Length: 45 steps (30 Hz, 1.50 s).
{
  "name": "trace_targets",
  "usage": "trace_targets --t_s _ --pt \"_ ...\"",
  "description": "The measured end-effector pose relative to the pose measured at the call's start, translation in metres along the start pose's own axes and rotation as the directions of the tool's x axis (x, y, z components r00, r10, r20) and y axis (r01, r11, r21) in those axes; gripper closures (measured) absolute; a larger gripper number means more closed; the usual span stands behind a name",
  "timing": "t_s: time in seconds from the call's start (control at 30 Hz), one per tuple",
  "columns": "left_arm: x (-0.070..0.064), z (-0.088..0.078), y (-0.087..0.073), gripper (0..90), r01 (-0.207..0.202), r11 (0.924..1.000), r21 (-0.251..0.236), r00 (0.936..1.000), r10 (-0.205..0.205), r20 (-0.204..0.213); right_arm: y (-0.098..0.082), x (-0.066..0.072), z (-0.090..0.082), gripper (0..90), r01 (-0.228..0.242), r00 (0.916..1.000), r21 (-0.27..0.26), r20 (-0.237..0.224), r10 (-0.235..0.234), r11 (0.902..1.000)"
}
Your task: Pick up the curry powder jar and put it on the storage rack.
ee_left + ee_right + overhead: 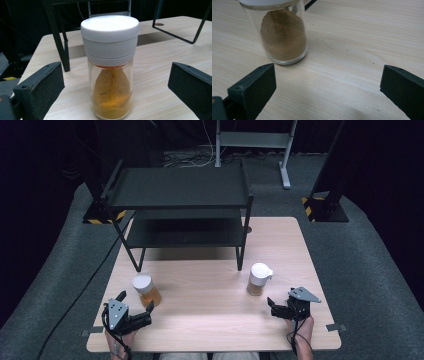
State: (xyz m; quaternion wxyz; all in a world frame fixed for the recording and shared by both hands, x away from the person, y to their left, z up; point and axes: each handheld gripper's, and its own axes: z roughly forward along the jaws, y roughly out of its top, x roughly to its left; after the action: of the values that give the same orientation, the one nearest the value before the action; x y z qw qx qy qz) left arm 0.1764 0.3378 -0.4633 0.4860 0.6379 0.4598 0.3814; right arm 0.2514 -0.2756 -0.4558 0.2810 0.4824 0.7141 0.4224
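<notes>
While both grippers hover low over the table (210, 315), I judge the step is picking up a jar each. My left gripper (134, 303) gapes wide, the yellow jar (110, 67) centred at 12 o'clock between its jaws — I'd push straight in and close on the glass below the white lid (110, 40). My right gripper (271, 305), equally spread, has the brown jar (283, 35) at 11 o'clock — swing left first.

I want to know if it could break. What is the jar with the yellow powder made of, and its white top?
The jar looks like clear, shiny glass: you see the orange-yellow powder straight through its glossy wall, though clear plastic is possible. Its white lid looks like smooth matte plastic, with even colour and soft, dull highlights.
</notes>
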Motion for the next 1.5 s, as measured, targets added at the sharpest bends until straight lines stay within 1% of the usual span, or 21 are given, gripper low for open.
trace_targets --t_s 0.13,0.27,0.33,0.37,0.47,0.6,0.7,0.83,0.97,1.2,1.37,1.4,1.43,1.5 --pt "-0.002 0.003 0.001 0.1 -0.005 1.0000 0.001 1.0000 0.005 -0.007 0.000 0.000 0.000 0.0 0.000 1.0000 0.000 0.001 0.000 1.0000" --pt "-0.002 0.008 0.000 0.1 0.007 1.0000 0.003 0.9998 -0.007 -0.017 0.001 0.000 0.001 0.0 0.010 0.9999 0.005 -0.006 -0.010 0.9999" --pt "-0.002 0.012 -0.002 0.1 0.015 0.9999 0.003 0.9997 -0.015 -0.019 0.001 0.000 0.000 0.0 0.008 1.0000 0.005 -0.004 -0.008 1.0000" --pt "0.000 0.014 -0.003 0.0 0.025 0.9997 -0.004 0.9996 -0.025 -0.014 0.000 0.000 0.000 0.0 0.007 1.0000 0.003 -0.005 -0.007 1.0000" --pt "0.004 0.022 -0.006 0.0 0.038 0.9993 -0.001 0.9992 -0.038 -0.011 0.000 -0.001 0.000 0.0 0.001 1.0000 0.003 -0.005 -0.001 1.0000" --pt "0.006 0.031 -0.009 0.0 0.055 0.9985 0.005 0.9982 -0.055 -0.023 -0.001 -0.001 -0.001 0.0 -0.007 1.0000 -0.002 -0.004 0.007 1.0000" --pt "0.006 0.035 -0.008 0.0 0.054 0.9985 -0.002 0.9981 -0.054 -0.030 0.000 -0.001 0.000 0.0 -0.003 1.0000 0.000 -0.007 0.003 1.0000" --pt "0.010 0.041 -0.008 0.0 0.072 0.9974 0.004 0.9971 -0.072 -0.025 -0.001 -0.002 0.000 0.0 -0.006 1.0000 -0.002 -0.007 0.006 1.0000" --pt "0.011 0.048 -0.006 0.0 0.072 0.9973 0.014 0.9973 -0.071 -0.018 -0.001 -0.001 -0.001 0.0 -0.007 1.0000 -0.003 -0.003 0.007 1.0000" --pt "0.011 0.052 -0.003 0.0 0.079 0.9969 0.000 0.9966 -0.079 -0.023 -0.001 -0.001 -0.001 0.0 -0.008 1.0000 -0.004 -0.004 0.008 1.0000" --pt "0.013 0.055 -0.003 0.1 0.089 0.9960 0.007 0.9959 -0.089 -0.017 -0.002 -0.001 -0.001 0.0 -0.012 0.9999 -0.007 -0.002 0.012 0.9999" --pt "0.013 0.055 -0.004 0.2 0.084 0.9964 0.007 0.9963 -0.084 -0.019 -0.002 -0.001 -0.001 0.0 -0.012 0.9999 -0.008 -0.002 0.012 0.9999" --pt "0.012 0.055 -0.005 1.4 0.079 0.9969 0.001 0.9967 -0.079 -0.022 -0.002 -0.001 -0.001 0.0 -0.013 0.9999 -0.009 -0.002 0.013 0.9999" --pt "0.013 0.054 -0.007 6.0 0.077 0.9970 -0.003 0.9969 -0.077 -0.011 -0.002 -0.001 -0.001 0.0 -0.013 0.9999 -0.009 -0.002 0.013 0.9999"
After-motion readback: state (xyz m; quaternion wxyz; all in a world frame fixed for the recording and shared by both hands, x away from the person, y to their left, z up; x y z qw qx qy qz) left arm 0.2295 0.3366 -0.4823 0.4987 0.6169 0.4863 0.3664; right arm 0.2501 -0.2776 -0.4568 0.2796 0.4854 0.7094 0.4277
